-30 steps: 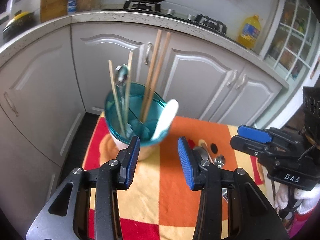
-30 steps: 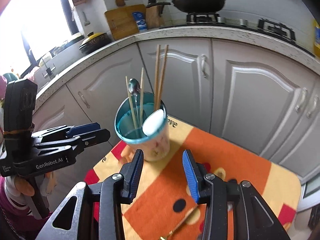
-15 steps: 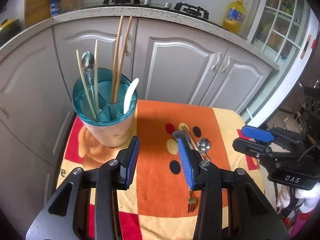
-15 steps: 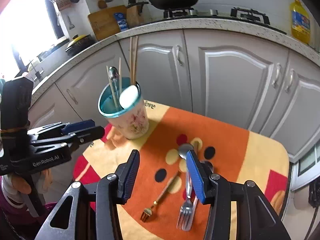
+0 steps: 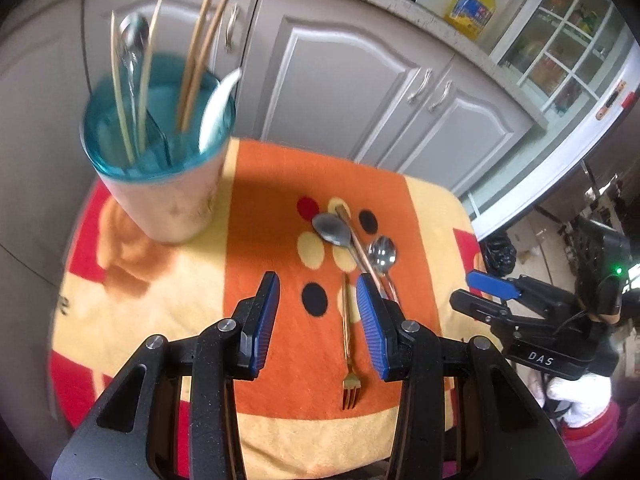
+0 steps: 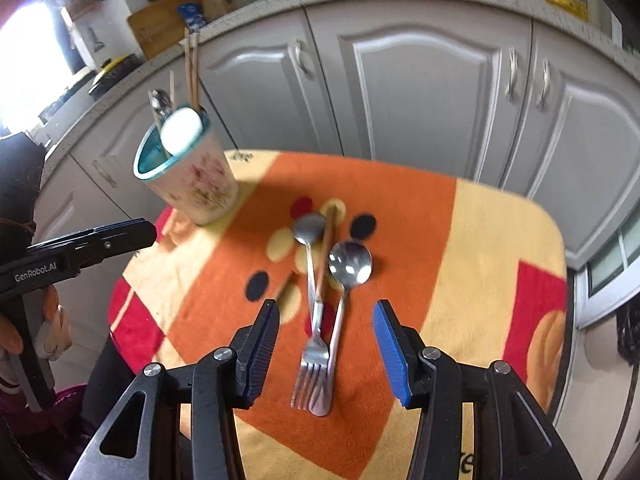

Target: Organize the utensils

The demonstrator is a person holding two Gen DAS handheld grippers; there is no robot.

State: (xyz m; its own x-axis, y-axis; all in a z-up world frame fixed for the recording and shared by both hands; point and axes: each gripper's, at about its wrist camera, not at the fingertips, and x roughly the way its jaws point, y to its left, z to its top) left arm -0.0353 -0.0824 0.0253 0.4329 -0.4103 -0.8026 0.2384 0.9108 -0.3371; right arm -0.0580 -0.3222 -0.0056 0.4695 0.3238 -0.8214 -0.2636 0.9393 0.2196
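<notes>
A small worktop (image 6: 500,240) is covered by a fleecy cloth (image 5: 276,200) in orange, cream and red blocks with black and red dots; grey panelled cabinet doors (image 6: 432,80) with curved metal handles are seen behind it. At the cloth's far left corner stands a tapered holder cup (image 6: 196,184), pale with a floral print and a translucent teal rim; thin wooden chopsticks (image 5: 200,48), a shiny metal spoon (image 5: 134,40) and a white plastic spoon (image 5: 216,104) are held upright in it. Loose on the orange block lie a slim gold fork (image 5: 349,344), a steel fork (image 6: 314,344), a round-bowled steel spoon (image 6: 348,272) and a smaller spoon (image 6: 309,232), crossed by a copper-coloured handle (image 6: 324,256). The left claw (image 5: 318,320), with ribbed blue pads, is held apart and empty above the gold fork; the right claw (image 6: 326,354) has just been opening and hovers with the steel fork and spoon seen between its pads, untouched.
</notes>
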